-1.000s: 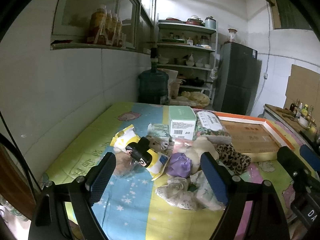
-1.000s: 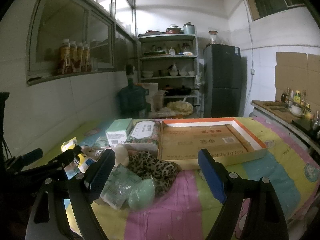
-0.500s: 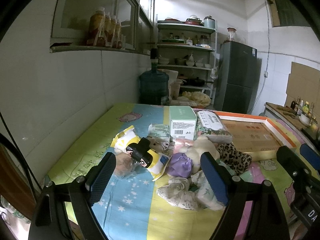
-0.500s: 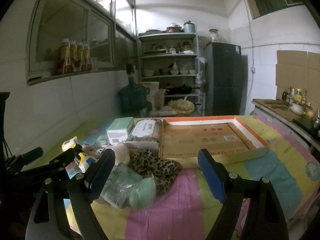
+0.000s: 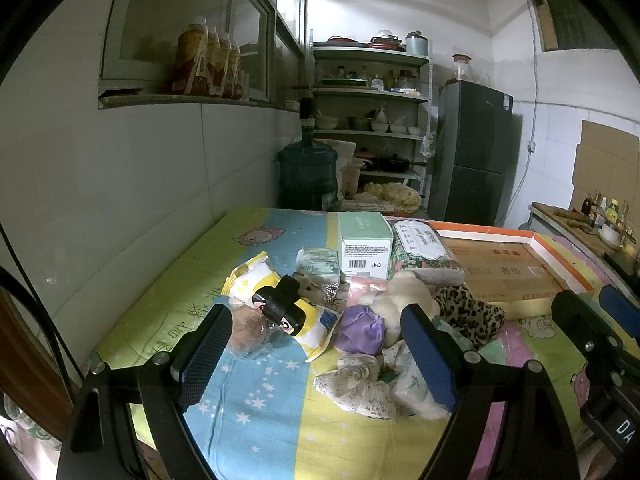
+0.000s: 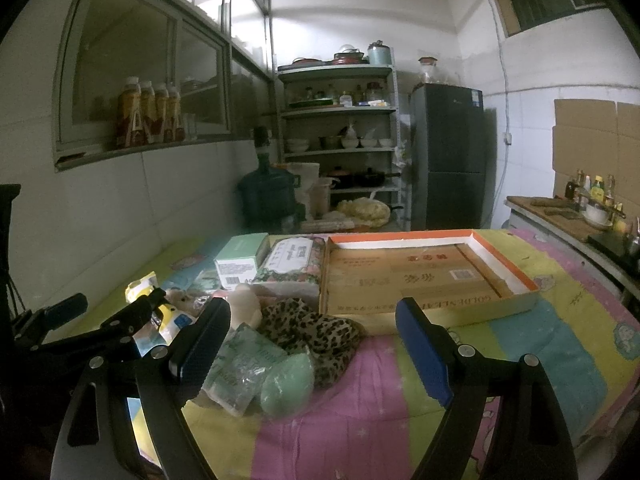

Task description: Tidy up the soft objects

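Both the left gripper and right gripper hang with jaws spread wide, holding nothing. The soft pile lies just ahead of the left jaws, slightly right; from the right gripper it sits ahead-left, the empty tray ahead-right. Left looks nearer.

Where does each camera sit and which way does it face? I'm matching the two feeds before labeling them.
Left wrist: rides the left gripper, low over the table's left part, facing the pile of soft objects; its own open fingers show, plus the right gripper at the right edge.
Right wrist: rides the right gripper, facing the cardboard tray; its open fingers show, the left gripper to its left.
Shared: leopard-print cloth, green box, tray, shelves, fridge.
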Demonstrator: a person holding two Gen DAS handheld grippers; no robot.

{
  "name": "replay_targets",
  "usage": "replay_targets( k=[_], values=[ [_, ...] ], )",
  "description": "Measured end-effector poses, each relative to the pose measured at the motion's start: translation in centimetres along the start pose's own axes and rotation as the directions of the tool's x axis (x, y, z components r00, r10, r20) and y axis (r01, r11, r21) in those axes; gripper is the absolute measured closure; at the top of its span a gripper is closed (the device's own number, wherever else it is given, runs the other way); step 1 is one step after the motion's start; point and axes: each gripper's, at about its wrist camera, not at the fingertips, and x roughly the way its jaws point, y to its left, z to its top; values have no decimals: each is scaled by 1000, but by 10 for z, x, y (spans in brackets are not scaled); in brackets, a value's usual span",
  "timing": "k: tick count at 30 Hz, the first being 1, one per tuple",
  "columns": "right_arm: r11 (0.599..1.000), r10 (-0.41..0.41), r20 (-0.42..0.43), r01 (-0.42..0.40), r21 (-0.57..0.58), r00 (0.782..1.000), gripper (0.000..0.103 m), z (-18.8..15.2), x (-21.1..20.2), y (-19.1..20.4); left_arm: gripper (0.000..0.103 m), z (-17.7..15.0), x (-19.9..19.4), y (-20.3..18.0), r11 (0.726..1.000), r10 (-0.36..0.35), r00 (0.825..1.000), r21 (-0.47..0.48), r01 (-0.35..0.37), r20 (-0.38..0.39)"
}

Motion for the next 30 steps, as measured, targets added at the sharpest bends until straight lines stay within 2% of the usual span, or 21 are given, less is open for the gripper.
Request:
replay_targets(
  k=[16,30],
  values=[
    [1000,14,-18,-14,2,1000,17,-6,0,7,17,-2,1,-1,1000,3,1000,2,-3,-2],
    [997,69,-75,-67,24,995,17,-19,10,3,17,-15,8,16,1000,-4,1000,-18,4,-5]
  ],
)
